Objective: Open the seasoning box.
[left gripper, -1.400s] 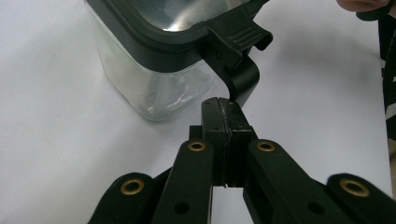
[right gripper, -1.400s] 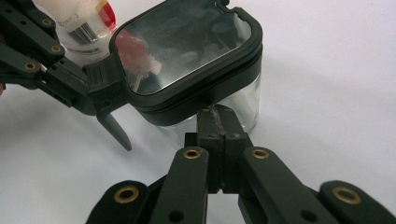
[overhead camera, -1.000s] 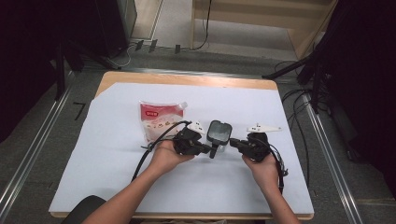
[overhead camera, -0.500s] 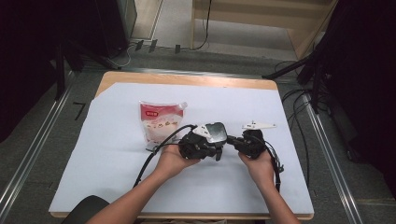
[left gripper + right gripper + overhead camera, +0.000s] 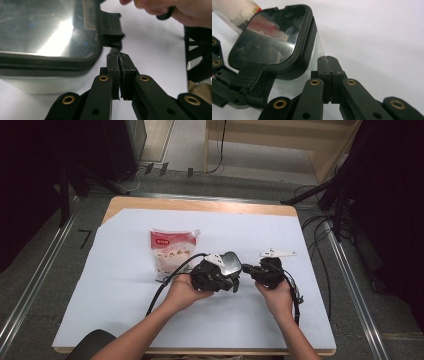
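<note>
Centrally on the white-covered desk [image 5: 125, 285], a clear plastic box with a black-rimmed glossy lid [image 5: 230, 262] sits between both tongs. Left tongs [image 5: 119, 58] are clenched on its black latch tab [image 5: 111, 30]; right tongs [image 5: 328, 61] are pressed together beside its wall, seemingly empty.

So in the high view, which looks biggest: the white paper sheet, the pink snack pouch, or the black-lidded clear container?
1. White paper sheet, by far.
2. Pink snack pouch.
3. Black-lidded clear container, though the left gripper hides part of it, so the gap with the pouch is unsure.
</note>
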The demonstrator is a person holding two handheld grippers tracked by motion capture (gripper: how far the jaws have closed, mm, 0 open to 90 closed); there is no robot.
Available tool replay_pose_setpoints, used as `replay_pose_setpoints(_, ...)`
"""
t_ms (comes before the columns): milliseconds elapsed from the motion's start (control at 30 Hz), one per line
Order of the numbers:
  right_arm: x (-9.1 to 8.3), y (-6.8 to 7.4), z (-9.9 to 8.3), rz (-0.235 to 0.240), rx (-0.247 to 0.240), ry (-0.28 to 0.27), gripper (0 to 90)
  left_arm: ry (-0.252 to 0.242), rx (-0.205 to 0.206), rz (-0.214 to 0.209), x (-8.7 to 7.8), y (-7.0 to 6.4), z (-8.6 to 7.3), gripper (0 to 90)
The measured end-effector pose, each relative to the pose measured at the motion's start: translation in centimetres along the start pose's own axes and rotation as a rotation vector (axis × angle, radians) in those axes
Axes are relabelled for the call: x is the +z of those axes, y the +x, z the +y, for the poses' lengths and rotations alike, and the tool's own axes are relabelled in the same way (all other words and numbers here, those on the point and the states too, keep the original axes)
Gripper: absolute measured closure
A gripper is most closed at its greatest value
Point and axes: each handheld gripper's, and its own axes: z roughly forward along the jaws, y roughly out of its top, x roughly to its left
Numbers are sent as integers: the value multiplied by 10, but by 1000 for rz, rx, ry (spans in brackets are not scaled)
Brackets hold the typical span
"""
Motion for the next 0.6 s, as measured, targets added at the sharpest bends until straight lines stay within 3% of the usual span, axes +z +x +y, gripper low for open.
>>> replay_pose_setpoints(167, -8, 5, 0, 15, -21, -5, 900, 14, 27, 5, -10, -5, -2, 852)
replay_pose_setpoints(433, -22, 16, -3, 24, -38, 16, 900, 19, -10, -29, -30, 5, -7, 683)
replay_pose_setpoints(600, -31, 23, -7, 38, -43, 20, 900, 24, 6, -20, -40, 8, -11, 599)
